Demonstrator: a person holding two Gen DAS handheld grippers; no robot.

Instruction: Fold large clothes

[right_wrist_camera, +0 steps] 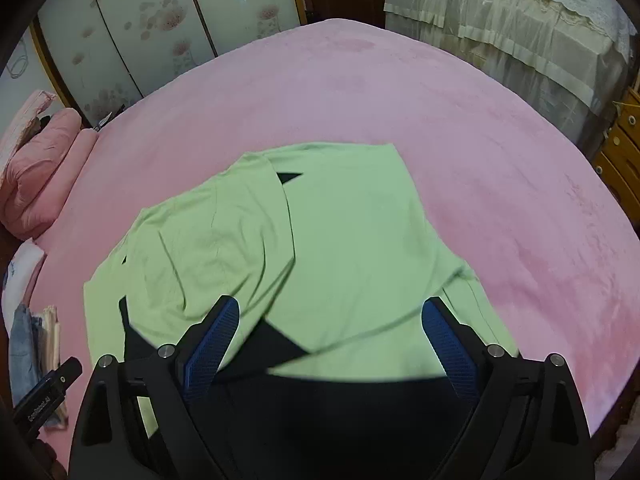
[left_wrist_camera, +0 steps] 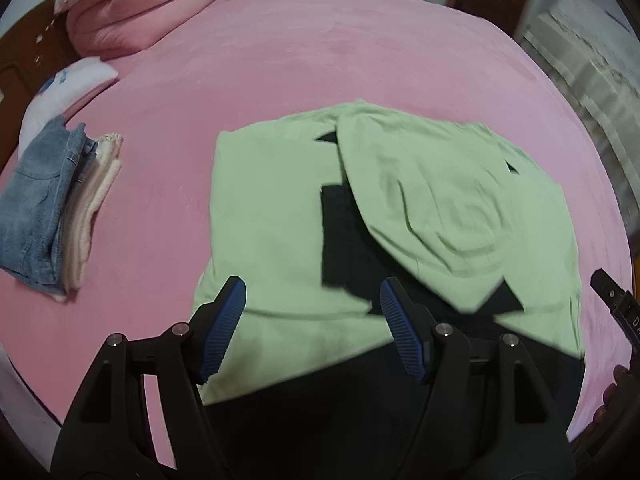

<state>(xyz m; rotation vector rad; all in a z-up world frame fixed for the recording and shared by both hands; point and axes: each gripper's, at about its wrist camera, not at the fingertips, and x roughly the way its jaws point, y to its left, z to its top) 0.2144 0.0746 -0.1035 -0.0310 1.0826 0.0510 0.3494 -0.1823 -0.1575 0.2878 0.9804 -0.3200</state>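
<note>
- Black fabric [left_wrist_camera: 360,412] fills the near edge below both cameras; whether it belongs to the green garment [left_wrist_camera: 280,208] is hard to tell.
- Left gripper [left_wrist_camera: 312,320] hangs above the garment's near part, tilted steeply down, jaws apart and empty.
- Right gripper [right_wrist_camera: 332,344] hangs likewise, jaws spread wider, nothing between its pads.
- Green garment lies partly folded mid-bed, one flap overlapping the other, black patches showing at the overlaps.
- Pink bedsheet [right_wrist_camera: 500,184] lies bare beyond and to the right of the garment.
- Folded jeans and cream clothes [left_wrist_camera: 52,216] sit well apart at the left edge.
</note>
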